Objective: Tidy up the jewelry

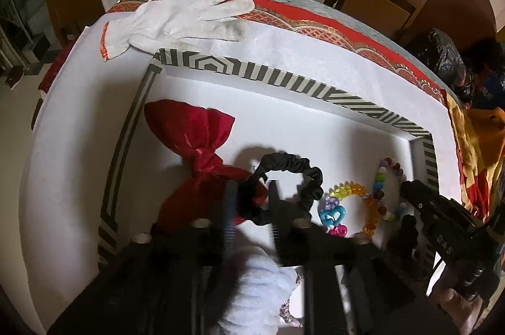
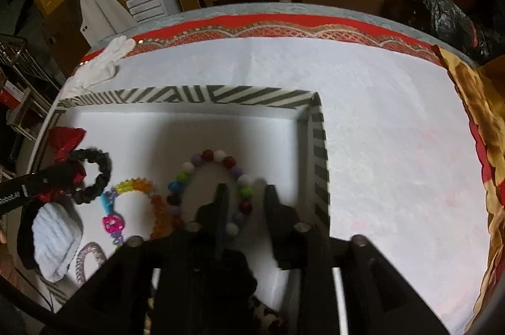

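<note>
A black fabric scrunchie (image 1: 293, 177) lies in a shallow white box with a black-and-white striped rim (image 1: 284, 79), overlapping the lower wing of a red satin bow (image 1: 202, 158). The left claw (image 1: 252, 202) hangs over it with its jaws parted and one band of the scrunchie between them; the pads do not appear to press on the fabric.

Just to the right lie a clear bracelet of yellow and orange faceted beads (image 2: 142, 186) with blue and pink charms, then a bracelet of round multicoloured beads (image 2: 221, 164) near the box's right wall. The right claw (image 2: 244, 199) is spread, straddling the near side of that round-bead bracelet without visibly gripping it.

Also in the box, nearer the cameras, sit a white fluffy item (image 2: 56, 240) and a silvery bangle (image 2: 88, 259).

Risks, as I judge them: the scrunchie rests on the bow, so closing on it could snag and lift both; the two bracelets touch, so raising one may drag the other.

The box stands on a white-covered worktop (image 2: 394, 145), where a white knitted glove (image 1: 176, 19) lies beyond the box.
</note>
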Action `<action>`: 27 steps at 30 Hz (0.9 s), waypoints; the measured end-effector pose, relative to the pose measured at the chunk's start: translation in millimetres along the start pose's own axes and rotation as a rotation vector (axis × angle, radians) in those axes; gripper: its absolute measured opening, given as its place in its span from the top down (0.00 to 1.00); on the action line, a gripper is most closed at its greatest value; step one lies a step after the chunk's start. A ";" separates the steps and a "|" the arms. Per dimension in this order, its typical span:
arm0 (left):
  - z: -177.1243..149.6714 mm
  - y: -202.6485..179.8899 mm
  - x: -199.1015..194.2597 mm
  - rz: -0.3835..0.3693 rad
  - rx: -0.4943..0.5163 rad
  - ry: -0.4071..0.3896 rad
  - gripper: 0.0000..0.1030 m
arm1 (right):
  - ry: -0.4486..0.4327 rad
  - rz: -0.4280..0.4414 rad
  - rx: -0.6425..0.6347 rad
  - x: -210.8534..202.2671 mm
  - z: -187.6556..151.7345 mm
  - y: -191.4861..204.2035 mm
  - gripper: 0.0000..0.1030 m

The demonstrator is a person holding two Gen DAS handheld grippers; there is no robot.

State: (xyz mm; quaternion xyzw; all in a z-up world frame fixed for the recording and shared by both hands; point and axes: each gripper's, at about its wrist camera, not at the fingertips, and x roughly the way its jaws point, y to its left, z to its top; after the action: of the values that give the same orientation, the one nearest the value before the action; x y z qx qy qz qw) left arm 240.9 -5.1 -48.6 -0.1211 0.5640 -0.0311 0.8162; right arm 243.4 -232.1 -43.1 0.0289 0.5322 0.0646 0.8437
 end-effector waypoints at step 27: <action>-117.7 -28.8 -98.7 0.133 0.079 -0.156 0.57 | -0.162 0.140 -0.013 -128.6 -107.7 25.0 0.47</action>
State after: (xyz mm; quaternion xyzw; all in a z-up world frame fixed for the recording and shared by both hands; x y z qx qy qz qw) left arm 98.4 -33.7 8.9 -0.0533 0.5038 0.0102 0.8621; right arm 89.7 -227.5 28.3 0.0659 0.4586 0.1243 0.8774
